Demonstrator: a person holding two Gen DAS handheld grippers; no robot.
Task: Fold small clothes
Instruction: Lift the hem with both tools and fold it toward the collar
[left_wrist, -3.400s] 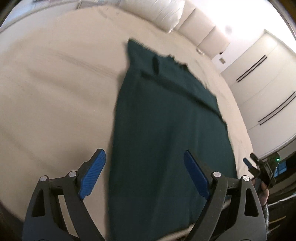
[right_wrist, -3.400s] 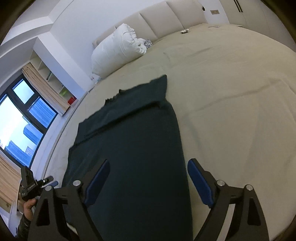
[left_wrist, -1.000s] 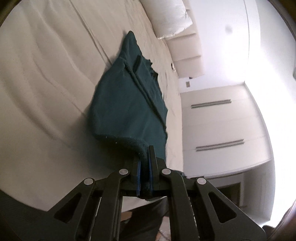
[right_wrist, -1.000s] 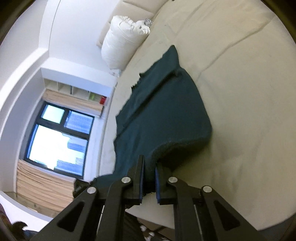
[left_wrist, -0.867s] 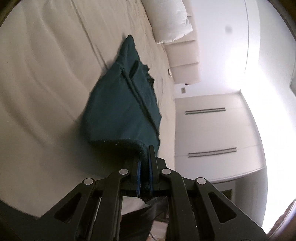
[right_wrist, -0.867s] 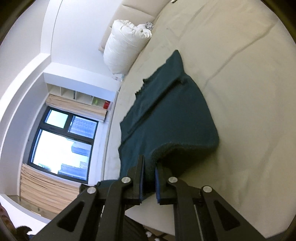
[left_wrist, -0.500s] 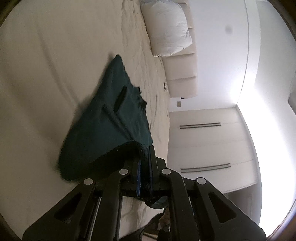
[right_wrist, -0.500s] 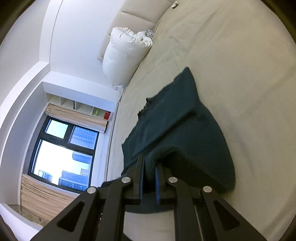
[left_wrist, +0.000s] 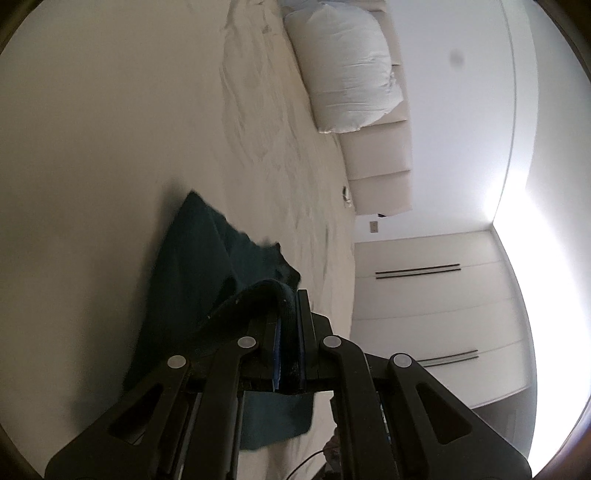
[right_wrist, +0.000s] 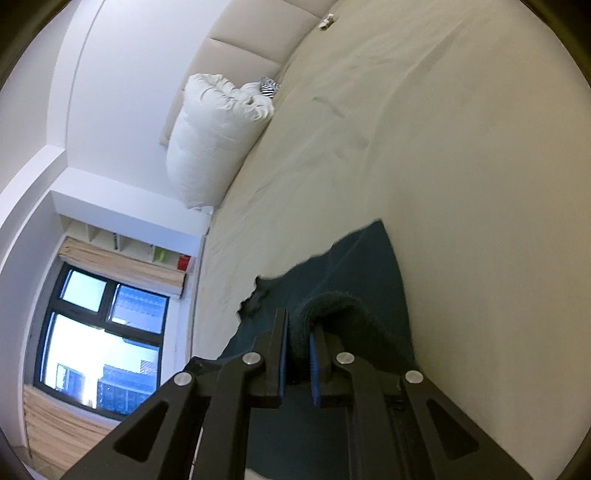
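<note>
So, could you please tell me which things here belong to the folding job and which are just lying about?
In the job:
- dark green garment
- left gripper, jaws shut on its hem
- right gripper, likewise

Lying about:
- white pillow
- striped item
- bed

The garment lies on the bed, well short of the pillow at the headboard, its near edge raised over itself.

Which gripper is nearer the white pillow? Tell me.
Left, probably: the pillow lies nearly ahead of the left gripper, but off to the left of the right gripper. Both clamp the garment.
</note>
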